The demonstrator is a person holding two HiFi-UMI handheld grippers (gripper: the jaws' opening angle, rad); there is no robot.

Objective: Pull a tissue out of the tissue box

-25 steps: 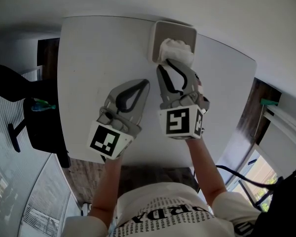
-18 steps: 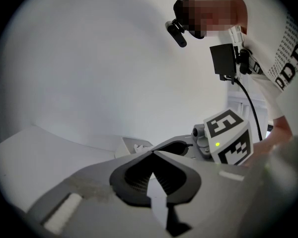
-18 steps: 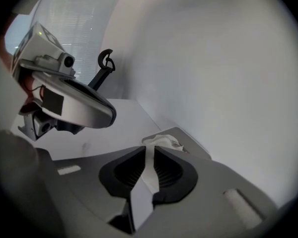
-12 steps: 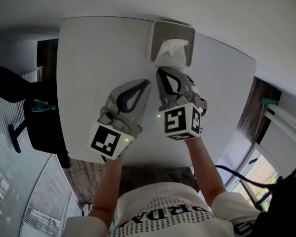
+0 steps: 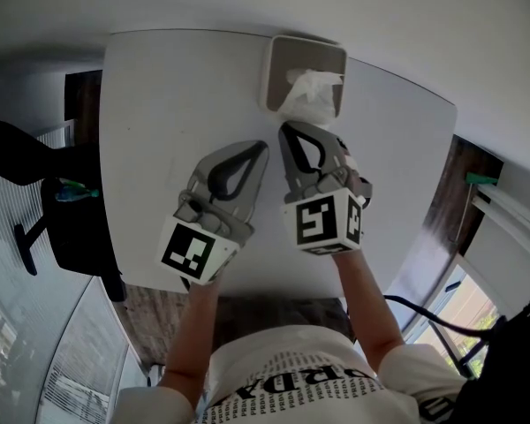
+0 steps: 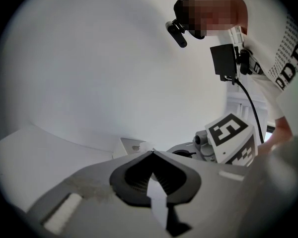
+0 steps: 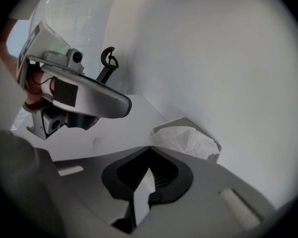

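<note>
A white tissue box (image 5: 269, 69) stands at the far edge of the white table (image 5: 159, 104). A crumpled white tissue (image 5: 314, 91) sticks up out of it. My right gripper (image 5: 283, 127) is shut, and its tips meet the tissue's near lower corner. In the right gripper view the tissue (image 7: 184, 139) rises from the box (image 7: 216, 145) just past the closed tips (image 7: 149, 147). Beside it on the left, my left gripper (image 5: 264, 146) is shut on nothing over bare table. Its own view shows the closed tips (image 6: 152, 151) with the box (image 6: 131, 145) behind.
The box sits close to a white wall at the back. A black chair (image 5: 71, 228) stands off the table's left edge, with wooden floor around it. Bare table surface stretches left of both grippers.
My right gripper has drawn back toward me from the box. The tissue, bunched up before, now stands stretched out toward the tips. The left gripper has stayed put.
</note>
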